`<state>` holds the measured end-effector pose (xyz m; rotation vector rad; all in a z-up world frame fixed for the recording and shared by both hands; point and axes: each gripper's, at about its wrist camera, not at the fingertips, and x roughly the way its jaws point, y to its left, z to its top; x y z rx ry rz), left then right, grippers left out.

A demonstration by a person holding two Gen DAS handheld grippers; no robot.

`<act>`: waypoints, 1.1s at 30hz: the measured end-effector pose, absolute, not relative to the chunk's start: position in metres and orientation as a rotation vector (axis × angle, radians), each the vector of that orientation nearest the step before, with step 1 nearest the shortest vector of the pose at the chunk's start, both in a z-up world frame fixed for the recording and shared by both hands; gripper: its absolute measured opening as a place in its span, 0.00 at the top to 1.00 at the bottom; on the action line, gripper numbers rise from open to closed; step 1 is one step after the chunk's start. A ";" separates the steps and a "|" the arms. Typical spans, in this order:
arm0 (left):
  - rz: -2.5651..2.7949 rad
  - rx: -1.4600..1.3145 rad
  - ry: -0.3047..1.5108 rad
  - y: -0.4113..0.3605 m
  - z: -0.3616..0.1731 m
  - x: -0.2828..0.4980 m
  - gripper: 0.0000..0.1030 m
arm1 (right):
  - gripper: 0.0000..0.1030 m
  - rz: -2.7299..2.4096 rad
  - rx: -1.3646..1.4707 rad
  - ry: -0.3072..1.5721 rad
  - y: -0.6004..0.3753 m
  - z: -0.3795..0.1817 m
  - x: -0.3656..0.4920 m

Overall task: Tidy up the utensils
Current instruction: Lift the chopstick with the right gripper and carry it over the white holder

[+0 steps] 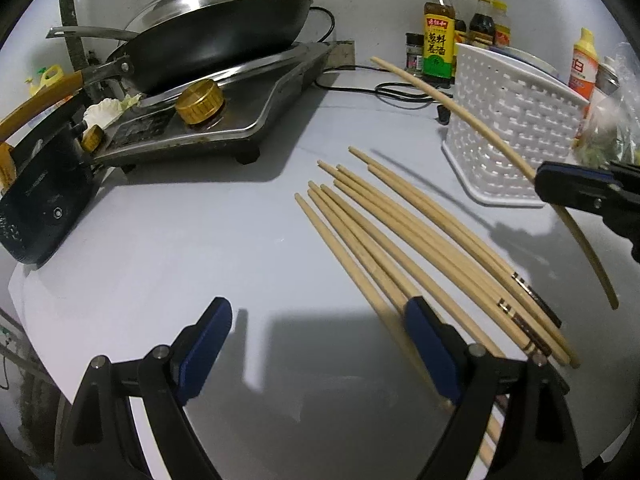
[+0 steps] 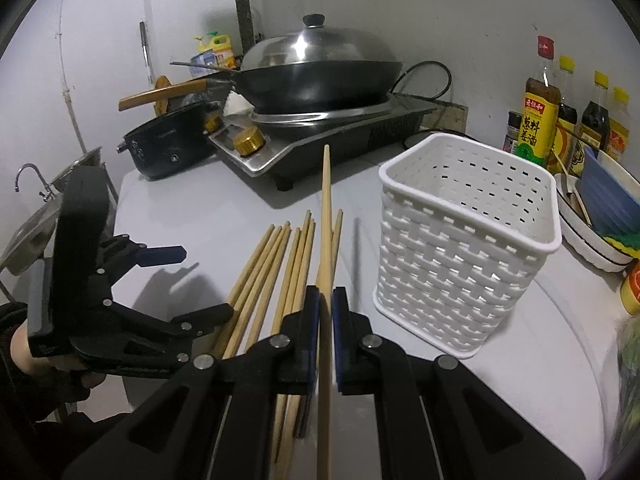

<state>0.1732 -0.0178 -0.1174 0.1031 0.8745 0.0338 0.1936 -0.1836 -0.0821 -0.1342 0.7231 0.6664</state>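
Risk: the white basket (image 2: 466, 248), right of the right fingers (image 2: 326, 312), is light and could tip if struck; the chopstick (image 2: 326, 208), pinched tight near its middle, could pivot or slip. It is long, pale, tapered; the loose chopsticks (image 1: 420, 248) lie on the tabletop (image 1: 200, 248) beneath. The left fingers (image 1: 320, 352) gape wide, empty.

Pale wooden chopsticks (image 2: 276, 264) lie bundled on the counter beside an upright, seemingly empty white basket (image 2: 464, 248).
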 end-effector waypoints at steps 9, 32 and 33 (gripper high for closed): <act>0.068 0.172 0.905 -0.024 -0.121 0.178 0.14 | 0.94 0.680 -0.106 0.697 -0.195 -0.081 0.193; -0.142 0.016 0.936 -0.026 -0.119 0.161 0.94 | 0.94 0.661 -0.079 0.663 -0.213 -0.064 0.175; -0.144 0.007 0.936 -0.025 -0.119 0.160 0.94 | 0.94 0.661 -0.077 0.663 -0.214 -0.063 0.175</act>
